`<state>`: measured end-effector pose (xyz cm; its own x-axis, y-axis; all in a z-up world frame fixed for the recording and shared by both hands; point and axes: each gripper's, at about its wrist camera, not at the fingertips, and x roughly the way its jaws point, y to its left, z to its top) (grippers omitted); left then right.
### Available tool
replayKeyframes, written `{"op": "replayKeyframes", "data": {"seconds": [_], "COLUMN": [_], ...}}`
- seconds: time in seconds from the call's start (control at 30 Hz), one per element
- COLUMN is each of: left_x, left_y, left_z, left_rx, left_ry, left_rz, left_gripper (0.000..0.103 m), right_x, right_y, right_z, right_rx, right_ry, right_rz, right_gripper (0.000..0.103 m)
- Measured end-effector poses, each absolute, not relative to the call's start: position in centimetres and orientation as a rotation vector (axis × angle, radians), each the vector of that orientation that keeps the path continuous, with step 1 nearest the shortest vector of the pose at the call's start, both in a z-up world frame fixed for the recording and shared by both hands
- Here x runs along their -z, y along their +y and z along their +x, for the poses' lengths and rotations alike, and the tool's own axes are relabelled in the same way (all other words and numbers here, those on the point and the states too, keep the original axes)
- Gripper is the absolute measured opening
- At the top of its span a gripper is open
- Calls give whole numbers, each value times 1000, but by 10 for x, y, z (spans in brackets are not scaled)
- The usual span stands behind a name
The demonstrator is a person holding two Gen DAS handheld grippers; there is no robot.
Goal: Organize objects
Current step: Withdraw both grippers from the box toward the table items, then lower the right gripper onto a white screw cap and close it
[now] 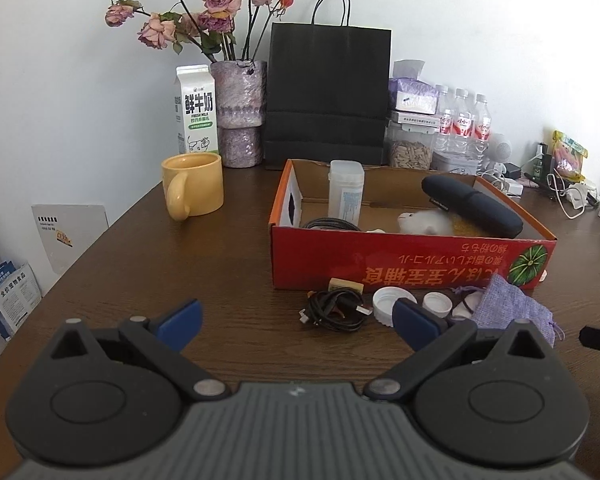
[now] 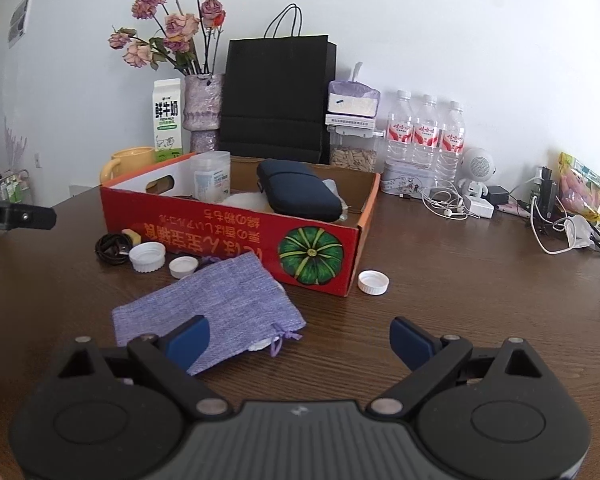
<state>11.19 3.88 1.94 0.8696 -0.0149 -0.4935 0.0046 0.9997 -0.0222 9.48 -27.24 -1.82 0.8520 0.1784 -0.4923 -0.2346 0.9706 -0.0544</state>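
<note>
Fingers of both grippers spread empty near woven lilac drawstring pouch.

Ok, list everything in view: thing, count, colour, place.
cardboard box: 1, red, table centre
glasses case: 1, dark, in box
plastic container: 1, clear, in box
cable: 1, black, coiled before box
bottle caps: 3 seen, white, before box
fabric pouch: 1, lilac, before box
mug: 1, yellow, left of box
milk carton: 1, white-green, at wall
vase of roses: 1, purple, at wall
paper bag: 1, black, behind box
water bottles: 3, clear, at wall
table: 1, brown wood
left gripper: open
right gripper: open
</note>
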Motion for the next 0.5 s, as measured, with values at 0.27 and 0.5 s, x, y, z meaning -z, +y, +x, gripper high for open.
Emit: {"op": "replayKeyframes", "data": {"seconds": [0.27, 0.5], "left_x": [-1, 7], "left_y": [41, 35], "left_z": [142, 155], "left_rx": [-20, -4], "left_ry": [591, 617], "left_rz": [1, 10], "left_gripper": [103, 103], "right_x": [29, 37], "right_y": [-299, -310], "right_z": [139, 181], "right_rx": [-148, -173], "right_ry": [554, 608], "right_rz": [-114, -109], "right_gripper": [79, 59]}}
